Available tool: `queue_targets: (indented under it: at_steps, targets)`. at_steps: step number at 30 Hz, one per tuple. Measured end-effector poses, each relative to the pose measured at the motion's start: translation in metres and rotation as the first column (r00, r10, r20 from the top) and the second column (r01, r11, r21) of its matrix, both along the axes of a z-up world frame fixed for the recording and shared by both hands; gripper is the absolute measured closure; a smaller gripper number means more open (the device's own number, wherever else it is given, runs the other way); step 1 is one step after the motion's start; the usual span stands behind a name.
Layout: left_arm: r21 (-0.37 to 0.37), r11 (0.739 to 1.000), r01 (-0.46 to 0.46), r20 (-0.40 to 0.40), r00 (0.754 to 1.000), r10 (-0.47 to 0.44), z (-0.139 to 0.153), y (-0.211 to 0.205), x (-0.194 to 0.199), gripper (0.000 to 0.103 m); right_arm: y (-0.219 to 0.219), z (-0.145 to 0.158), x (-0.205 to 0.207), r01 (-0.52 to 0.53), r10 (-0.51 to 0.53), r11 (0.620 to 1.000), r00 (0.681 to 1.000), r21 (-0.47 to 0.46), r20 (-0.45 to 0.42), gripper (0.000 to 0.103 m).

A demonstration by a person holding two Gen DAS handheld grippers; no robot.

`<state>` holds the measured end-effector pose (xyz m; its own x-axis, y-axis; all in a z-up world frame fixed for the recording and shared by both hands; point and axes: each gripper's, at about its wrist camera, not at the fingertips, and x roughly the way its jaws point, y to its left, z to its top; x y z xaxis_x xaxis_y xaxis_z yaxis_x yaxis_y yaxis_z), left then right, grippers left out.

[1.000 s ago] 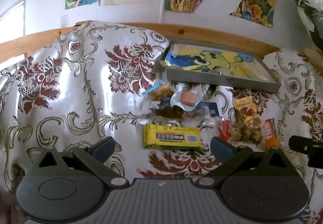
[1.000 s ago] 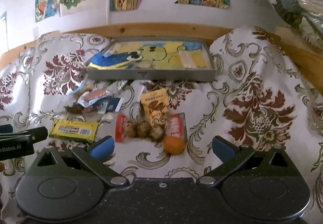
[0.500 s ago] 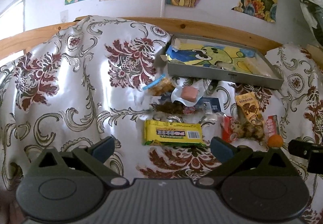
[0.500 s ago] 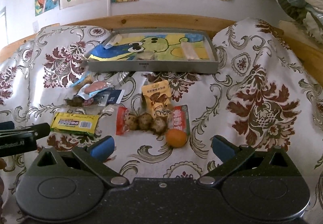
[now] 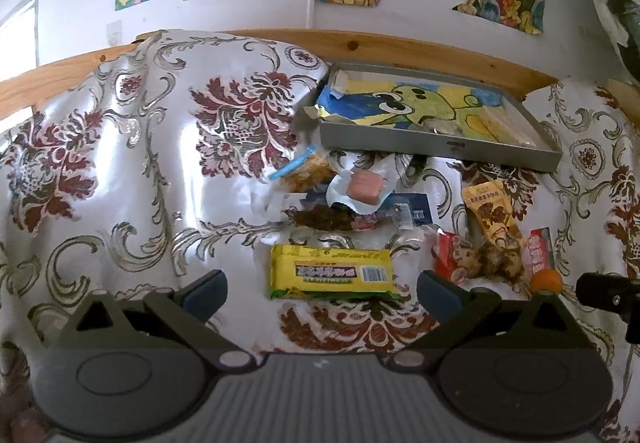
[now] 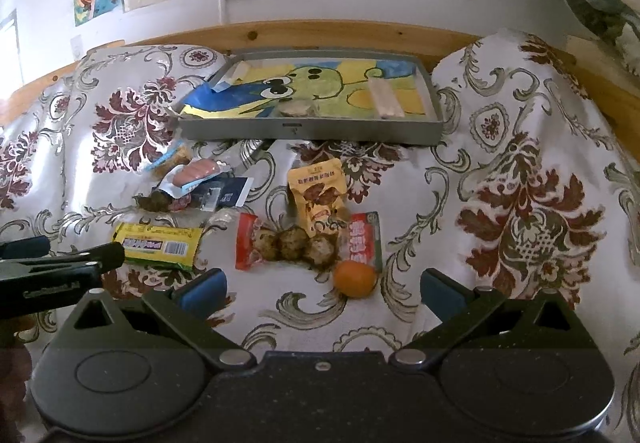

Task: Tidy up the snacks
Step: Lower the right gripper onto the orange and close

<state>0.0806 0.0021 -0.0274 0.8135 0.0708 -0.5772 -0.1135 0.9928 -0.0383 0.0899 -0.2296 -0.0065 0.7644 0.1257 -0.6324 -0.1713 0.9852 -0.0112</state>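
Loose snacks lie scattered on a floral-clothed table: a yellow wrapped bar (image 5: pixel 331 274) directly ahead of the left gripper (image 5: pixel 322 289), and a red pack of round pastries (image 6: pixel 306 241), an orange fruit (image 6: pixel 355 278) and an orange pouch (image 6: pixel 318 193) just ahead of the right gripper (image 6: pixel 322 289), with a pink-sausage packet (image 6: pixel 196 173) farther ahead to its left. Beyond them all sits a grey tray (image 6: pixel 312 131), holding only a couple of small items. Both grippers hover spread wide and hold nothing, so the sorting looks barely begun, with nearly every snack left to move.
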Motion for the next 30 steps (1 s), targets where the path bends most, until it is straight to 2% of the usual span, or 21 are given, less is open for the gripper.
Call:
queue_targets:
  at_steps: [6, 16, 22, 26, 30]
  targets:
    - [-0.016, 1.0, 0.014, -0.023, 1.0, -0.014, 0.003, -0.007, 0.019, 0.0, -0.008, 0.005, 0.017, -0.021, 0.021, 1.0, 1.0, 0.022, -0.007, 0.001]
    - [-0.003, 1.0, 0.026, -0.035, 0.999, -0.026, 0.003, -0.022, 0.05, 0.0, -0.029, -0.003, 0.052, -0.063, 0.068, 0.994, 0.996, 0.085, -0.061, 0.001]
    - [0.008, 0.998, 0.062, -0.055, 0.997, -0.061, 0.001, -0.031, 0.07, 0.0, -0.041, -0.011, 0.069, -0.059, 0.073, 0.985, 0.994, 0.161, -0.082, 0.001]
    - [0.027, 0.996, 0.088, -0.055, 0.995, -0.086, 0.0, -0.038, 0.081, 0.0, -0.045, -0.018, 0.077, -0.038, 0.054, 0.983, 0.995, 0.178, -0.082, 0.001]
    - [0.047, 0.994, 0.103, -0.059, 0.993, -0.1, -0.001, -0.044, 0.09, 0.0, -0.05, -0.02, 0.077, -0.048, 0.058, 0.98, 0.997, 0.192, -0.048, 0.001]
